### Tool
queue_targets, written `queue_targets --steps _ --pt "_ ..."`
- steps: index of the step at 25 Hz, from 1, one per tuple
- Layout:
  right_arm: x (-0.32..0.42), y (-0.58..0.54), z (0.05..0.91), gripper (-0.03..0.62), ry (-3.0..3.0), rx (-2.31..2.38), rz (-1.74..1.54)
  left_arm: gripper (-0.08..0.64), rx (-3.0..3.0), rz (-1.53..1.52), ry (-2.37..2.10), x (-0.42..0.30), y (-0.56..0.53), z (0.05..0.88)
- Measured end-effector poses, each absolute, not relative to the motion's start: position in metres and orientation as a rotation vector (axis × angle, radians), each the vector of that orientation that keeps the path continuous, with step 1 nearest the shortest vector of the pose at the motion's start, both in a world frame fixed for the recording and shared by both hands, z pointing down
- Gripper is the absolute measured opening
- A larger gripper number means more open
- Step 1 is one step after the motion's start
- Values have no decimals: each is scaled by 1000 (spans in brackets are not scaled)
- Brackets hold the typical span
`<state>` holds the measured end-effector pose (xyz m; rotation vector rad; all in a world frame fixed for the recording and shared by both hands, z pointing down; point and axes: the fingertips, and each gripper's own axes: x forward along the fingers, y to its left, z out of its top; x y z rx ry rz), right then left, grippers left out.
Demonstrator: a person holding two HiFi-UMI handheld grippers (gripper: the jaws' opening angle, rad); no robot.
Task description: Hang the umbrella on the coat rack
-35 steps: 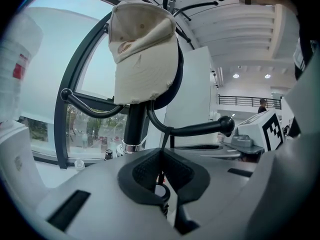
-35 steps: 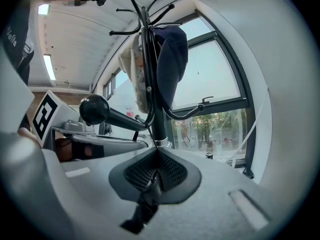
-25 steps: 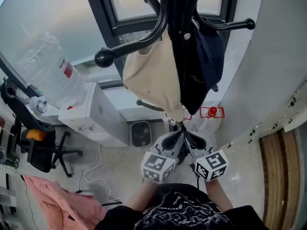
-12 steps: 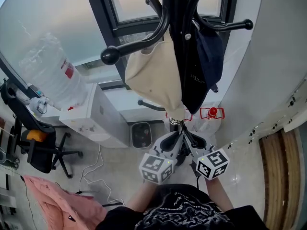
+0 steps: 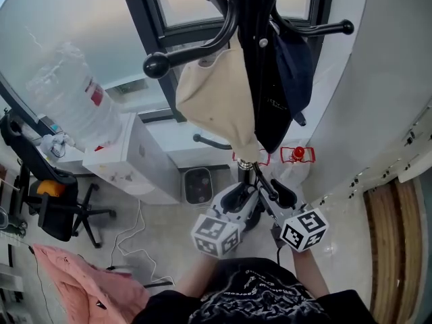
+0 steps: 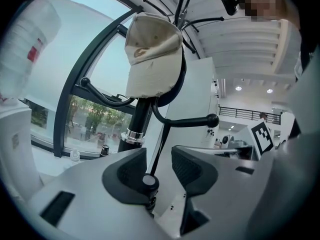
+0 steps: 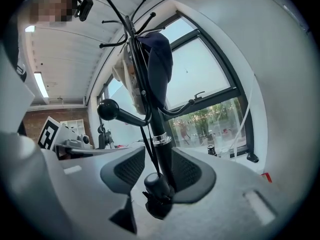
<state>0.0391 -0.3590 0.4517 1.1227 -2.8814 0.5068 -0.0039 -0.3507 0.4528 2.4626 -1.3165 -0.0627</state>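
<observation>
Hanging is judged nearly complete. The umbrella (image 5: 266,106) is seen suspended along the pole of the coat rack (image 5: 196,49), to the right of a cream cap (image 5: 216,93); its upper attachment cannot be made out. The knobbed lower end (image 7: 157,183) lies between the jaws of the left gripper (image 5: 236,196) and the right gripper (image 5: 283,193). Both sets of jaws are opening, and the knob is not clamped by either. Only withdrawal of both grippers is judged to remain.

Black coat rack (image 5: 202,48); cream cap (image 5: 216,100); navy cap (image 5: 297,66) (pink cloth (image 5: 81,282), too).
</observation>
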Motion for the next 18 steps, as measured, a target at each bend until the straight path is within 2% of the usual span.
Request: queue_targets --steps 8,15,18 --pt "52 -343 444 241 -2892 1162 496 141 2475 -55 -1315 2 -334 449" --pt "54 -325 444 238 -2868 1144 452 141 2460 -43 -1373 2 -319 449" --pt "55 -318 445 212 -2829 1167 401 140 2469 -26 -1444 -1 -312 444"
